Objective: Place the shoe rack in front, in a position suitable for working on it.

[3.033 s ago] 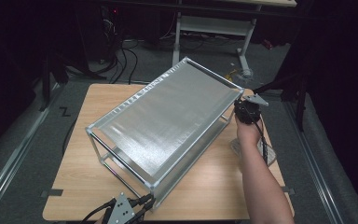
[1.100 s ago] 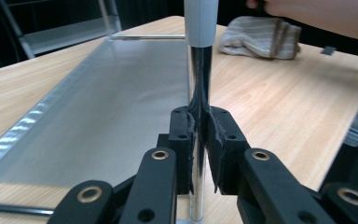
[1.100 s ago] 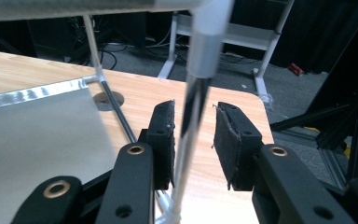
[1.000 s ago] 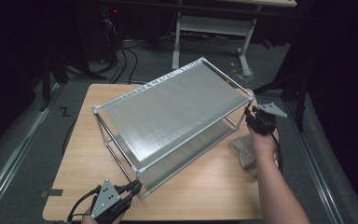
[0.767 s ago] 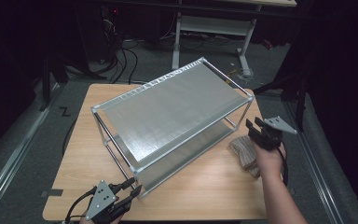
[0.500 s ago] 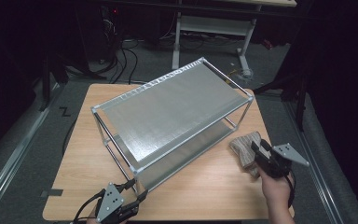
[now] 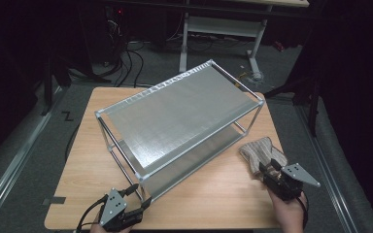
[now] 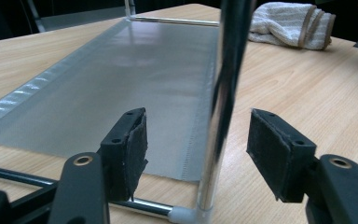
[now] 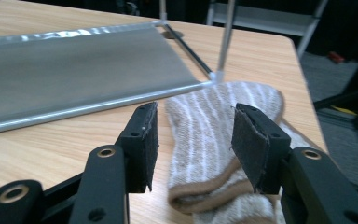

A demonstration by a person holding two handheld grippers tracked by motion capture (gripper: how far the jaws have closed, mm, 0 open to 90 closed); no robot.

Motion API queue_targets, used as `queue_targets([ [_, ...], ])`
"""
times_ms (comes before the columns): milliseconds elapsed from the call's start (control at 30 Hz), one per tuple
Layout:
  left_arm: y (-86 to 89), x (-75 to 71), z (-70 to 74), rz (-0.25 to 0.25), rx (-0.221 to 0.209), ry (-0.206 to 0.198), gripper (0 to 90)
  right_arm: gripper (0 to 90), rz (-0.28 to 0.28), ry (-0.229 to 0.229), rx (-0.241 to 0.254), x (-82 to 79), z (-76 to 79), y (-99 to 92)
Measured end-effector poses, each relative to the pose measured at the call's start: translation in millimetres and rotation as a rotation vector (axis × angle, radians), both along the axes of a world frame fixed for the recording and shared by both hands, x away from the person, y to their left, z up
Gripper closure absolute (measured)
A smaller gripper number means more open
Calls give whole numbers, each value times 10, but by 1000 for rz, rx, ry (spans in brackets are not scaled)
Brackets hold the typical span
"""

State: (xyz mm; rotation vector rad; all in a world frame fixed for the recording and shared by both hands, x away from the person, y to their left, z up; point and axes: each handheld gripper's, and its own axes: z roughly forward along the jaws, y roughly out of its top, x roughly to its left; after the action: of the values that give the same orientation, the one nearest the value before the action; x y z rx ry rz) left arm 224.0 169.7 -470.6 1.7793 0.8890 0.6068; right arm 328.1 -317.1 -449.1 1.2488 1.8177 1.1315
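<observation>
A two-tier metal rack (image 7: 179,116) stands level on the wooden table (image 7: 213,199). A folded beige striped towel (image 7: 261,149) lies at the right, just beyond the rack's near right leg. My left gripper (image 7: 142,194) is at the rack's front corner. In the left gripper view its jaws have just been opening, and the left gripper (image 8: 198,140) now stands open around the upright leg (image 8: 228,70) without touching it. My right gripper (image 7: 271,168) points at the towel's near end. Its jaws have also just been opening, and the right gripper (image 9: 193,140) stands open with the towel (image 9: 223,100) lying between and beyond its pads.
The rack's lower shelf (image 8: 121,79) spans most of the table's middle. Bare wood runs along the near edge between the two hands. A desk frame (image 7: 223,29) and cables stand on the dark floor behind the table.
The rack, tilted three seconds ago, now stands level. My right gripper left the rack's right corner and came down toward the near edge by the towel. The left gripper stayed at the front leg.
</observation>
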Motion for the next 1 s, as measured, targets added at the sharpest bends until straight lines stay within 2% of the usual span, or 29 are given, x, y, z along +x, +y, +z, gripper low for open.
queue_targets([
  [67, 4, -4, -11, 3, 7, 4, 379, 425, 18, 14, -2, 15, 15, 10],
  [133, 3, -7, -15, 2, 8, 5, 379, 388, 17, 15, -13, 19, 17, 25],
  [367, 26, -24, -22, 1, 8, 9, 381, 306, 4, 2, -47, 50, 55, 37],
  [500, 50, -49, -32, 4, 9, 13, 384, 234, -13, 25, -38, 143, 48, -7],
  [667, 60, -83, -28, 14, -1, 13, 385, 246, -8, 27, -37, 195, 45, -24],
  [733, 69, -97, -27, 17, 2, 15, 385, 237, -17, 15, -35, 216, 41, -38],
  [933, 72, -117, -30, 22, -9, 22, 386, 210, -10, 22, -8, 313, 41, -122],
  [1000, 68, -123, -33, 25, -15, 25, 386, 210, -21, 25, -13, 337, 40, -148],
])
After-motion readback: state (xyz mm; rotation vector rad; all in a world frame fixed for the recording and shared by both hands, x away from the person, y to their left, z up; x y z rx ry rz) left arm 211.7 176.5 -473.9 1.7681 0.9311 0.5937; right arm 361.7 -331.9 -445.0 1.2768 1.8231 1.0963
